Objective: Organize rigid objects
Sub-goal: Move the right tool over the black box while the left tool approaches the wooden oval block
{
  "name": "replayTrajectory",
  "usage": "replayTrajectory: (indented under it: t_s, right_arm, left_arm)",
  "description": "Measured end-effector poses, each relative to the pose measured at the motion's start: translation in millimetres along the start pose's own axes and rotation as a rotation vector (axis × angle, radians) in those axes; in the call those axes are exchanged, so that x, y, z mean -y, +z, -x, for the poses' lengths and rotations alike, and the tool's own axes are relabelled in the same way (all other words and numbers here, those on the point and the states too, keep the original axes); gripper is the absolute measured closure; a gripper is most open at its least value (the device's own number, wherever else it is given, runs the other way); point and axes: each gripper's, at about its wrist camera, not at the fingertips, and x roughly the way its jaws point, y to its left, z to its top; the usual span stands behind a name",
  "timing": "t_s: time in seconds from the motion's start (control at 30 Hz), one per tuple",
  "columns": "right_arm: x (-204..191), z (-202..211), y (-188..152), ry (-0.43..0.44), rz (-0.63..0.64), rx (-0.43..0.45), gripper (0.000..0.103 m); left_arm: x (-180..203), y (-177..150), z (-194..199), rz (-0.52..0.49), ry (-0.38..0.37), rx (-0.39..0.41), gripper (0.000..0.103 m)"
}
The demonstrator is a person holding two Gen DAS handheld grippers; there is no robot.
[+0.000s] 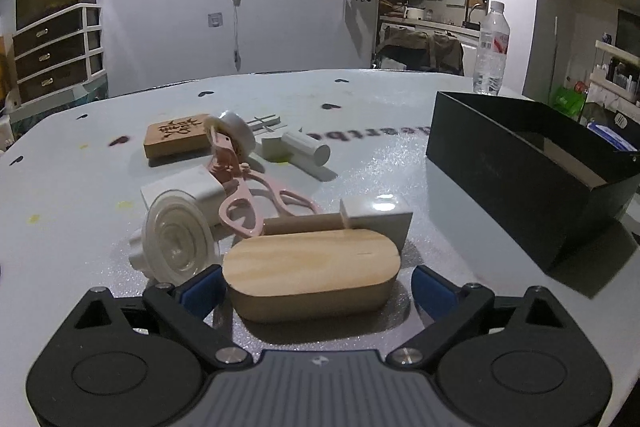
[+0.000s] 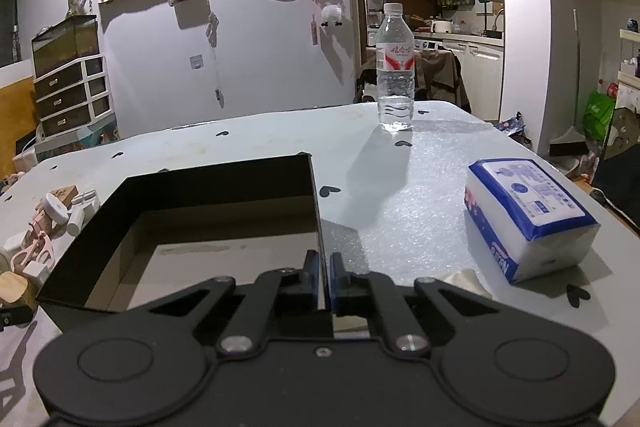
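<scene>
An oval wooden block [image 1: 312, 273] lies on the white table between the open fingers of my left gripper [image 1: 316, 285]; the left pad looks close to it, the right pad stands apart. Behind it lie a white suction-cup piece [image 1: 176, 241], pink scissors-like tongs [image 1: 248, 195], a white block [image 1: 384, 223], a white cylinder [image 1: 306, 149], a white round piece [image 1: 236, 131] and a carved wooden tile [image 1: 178, 135]. The black open box [image 1: 532, 167] stands to the right. My right gripper [image 2: 325, 277] is shut on the box's right wall [image 2: 316, 211]; the box floor [image 2: 224, 259] shows nothing in it.
A water bottle [image 2: 395, 75] stands at the table's far side, also in the left wrist view [image 1: 491, 51]. A blue and white tissue pack [image 2: 528, 215] lies right of the box. The pile of objects shows at the far left of the right wrist view [image 2: 44, 227].
</scene>
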Motion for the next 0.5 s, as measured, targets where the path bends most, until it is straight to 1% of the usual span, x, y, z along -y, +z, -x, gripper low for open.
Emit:
replayTrajectory:
  t_s: [0.1, 0.23, 0.27, 0.33, 0.5]
  right_arm:
    - [-1, 0, 0, -0.007, -0.004, 0.005, 0.097]
    - [-2, -1, -1, -0.013, -0.002, 0.007, 0.097]
    - [-2, 0, -1, -0.011, -0.005, 0.006, 0.097]
    - [-1, -1, -1, -0.009, -0.012, 0.003, 0.097]
    - [-1, -2, 2, -0.013, -0.015, -0.013, 0.097]
  left_arm:
    - [0, 1, -1, 0.017, 0.006, -0.002, 0.005]
    - [-4, 8, -3, 0.101, 0.012, -0.014, 0.005]
    - [-3, 9, -4, 0.104, 0.021, -0.021, 0.006]
    - [0, 11, -5, 0.090, 0.049, -0.025, 0.014]
    - [1, 10, 1, 0.099, 0.040, -0.044, 0.014]
